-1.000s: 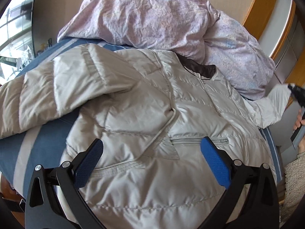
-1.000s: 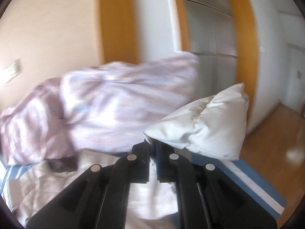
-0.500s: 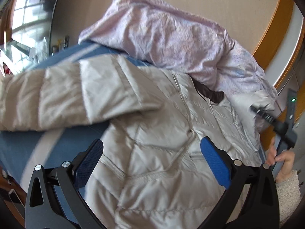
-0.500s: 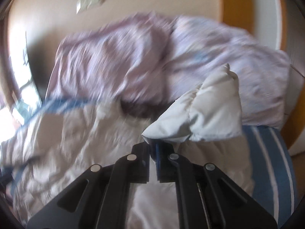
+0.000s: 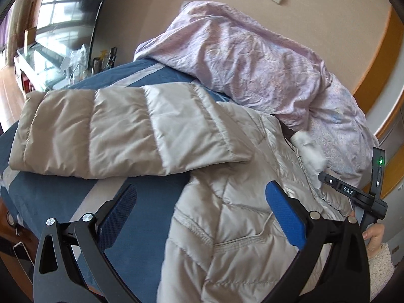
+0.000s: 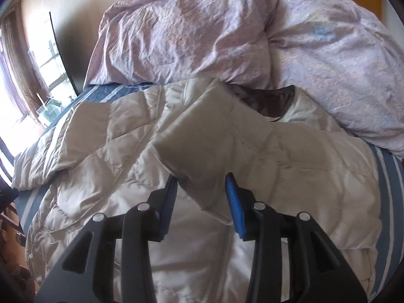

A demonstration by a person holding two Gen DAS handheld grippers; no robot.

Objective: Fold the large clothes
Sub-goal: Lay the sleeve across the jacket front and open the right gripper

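A large beige quilted puffer jacket (image 5: 240,214) lies front up on a blue striped bed; it also fills the right wrist view (image 6: 106,156). Its left sleeve (image 5: 113,131) stretches out flat to the left. Its right sleeve (image 6: 214,136) lies folded across the chest. My left gripper (image 5: 199,209) is open and empty above the jacket's lower left side. My right gripper (image 6: 200,179) is open, with the sleeve's cuff end lying loose between the jaws. It also shows at the right of the left wrist view (image 5: 351,194).
A crumpled lilac duvet (image 5: 252,58) is piled at the head of the bed against the wall, also in the right wrist view (image 6: 227,32). The blue bedsheet (image 5: 63,197) shows at the left. A cluttered side table (image 5: 63,58) stands by the window.
My right gripper swung the right sleeve from the bed's edge over the jacket's chest and opened its jaws. My left gripper shifted left, staying open.
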